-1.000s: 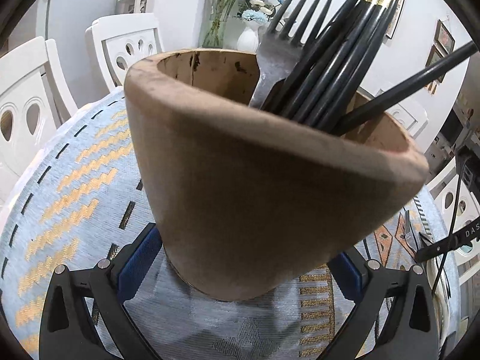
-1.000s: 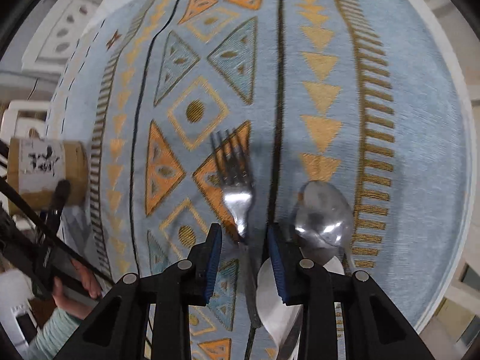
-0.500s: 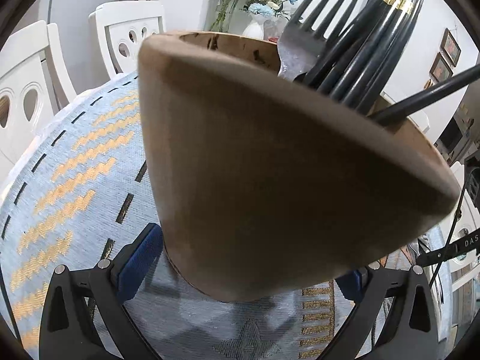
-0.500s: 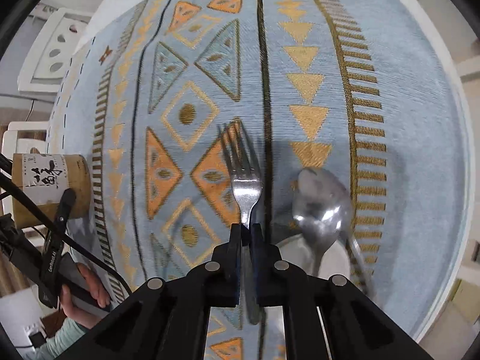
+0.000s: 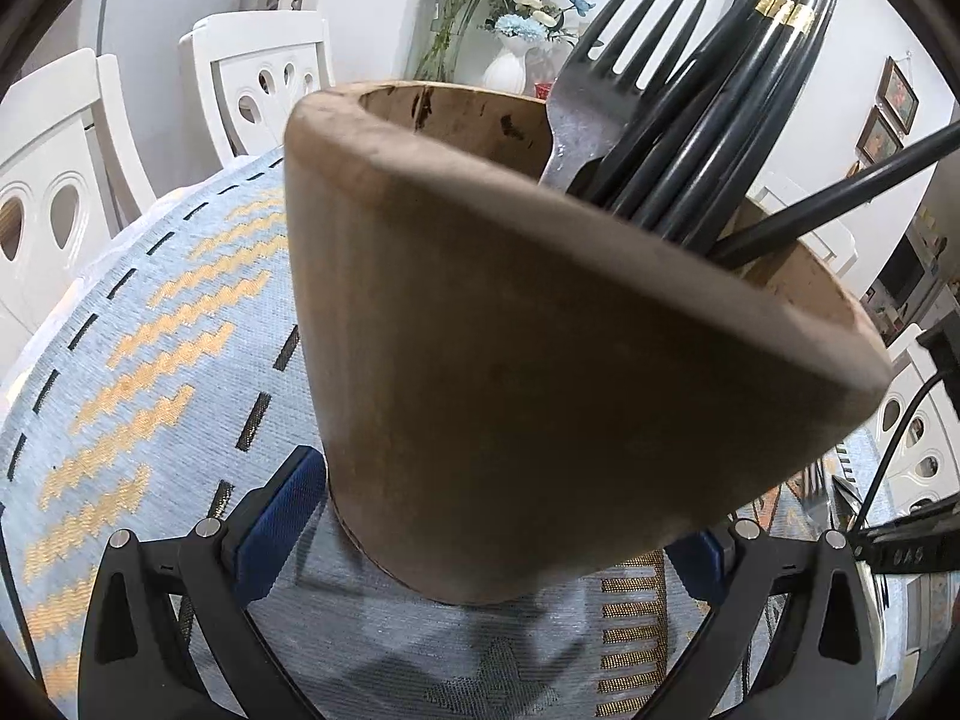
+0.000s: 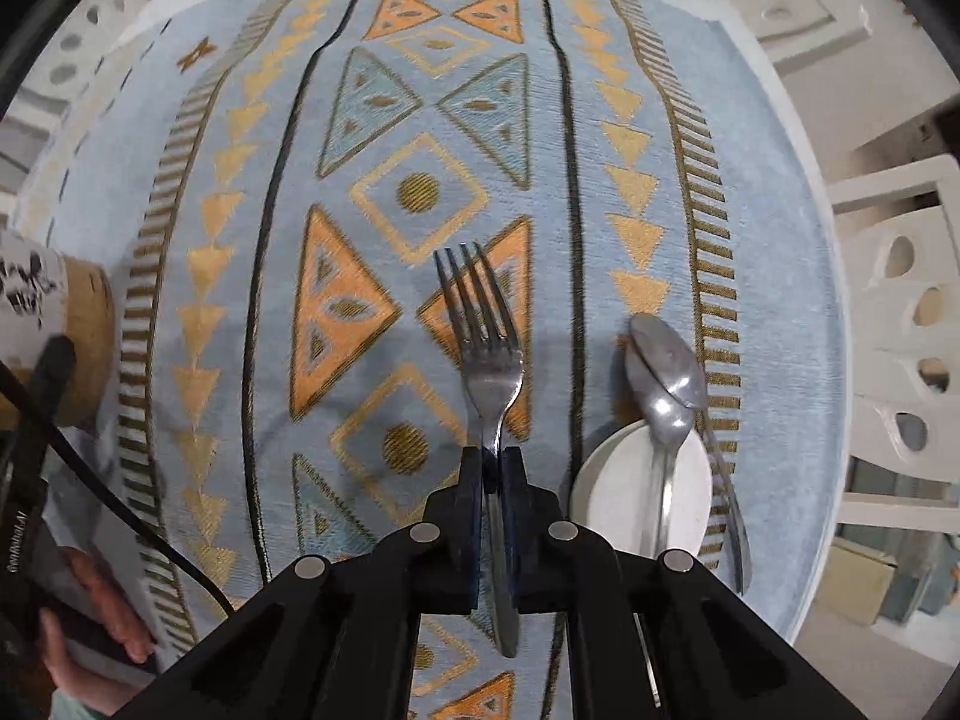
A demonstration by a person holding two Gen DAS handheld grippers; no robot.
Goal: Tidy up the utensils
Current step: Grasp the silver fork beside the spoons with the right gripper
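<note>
My left gripper (image 5: 489, 534) is shut on the base of a brown wooden utensil holder (image 5: 540, 360), a blue pad on either side of it. The holder leans toward the camera and carries a dark fork (image 5: 600, 90) and several black chopsticks (image 5: 750, 108). In the right wrist view, my right gripper (image 6: 492, 468) points down and is shut on the handle of a silver fork (image 6: 486, 348), tines pointing away, above the patterned tablecloth (image 6: 420, 120). Two silver spoons (image 6: 663, 372) lie to its right, partly over a small white dish (image 6: 606, 492). The holder (image 6: 84, 348) shows at the far left edge.
White chairs (image 5: 270, 84) stand beyond the round table, and a vase of flowers (image 5: 510, 60) is behind the holder. A person's hand (image 6: 90, 630) with the other gripper and a black cable is at the lower left of the right wrist view. The table edge curves at the right.
The right jaws have closed on the silver fork's handle, and the gripper has moved left with it, away from the spoons. The holder's tilt in the left gripper has shifted slightly.
</note>
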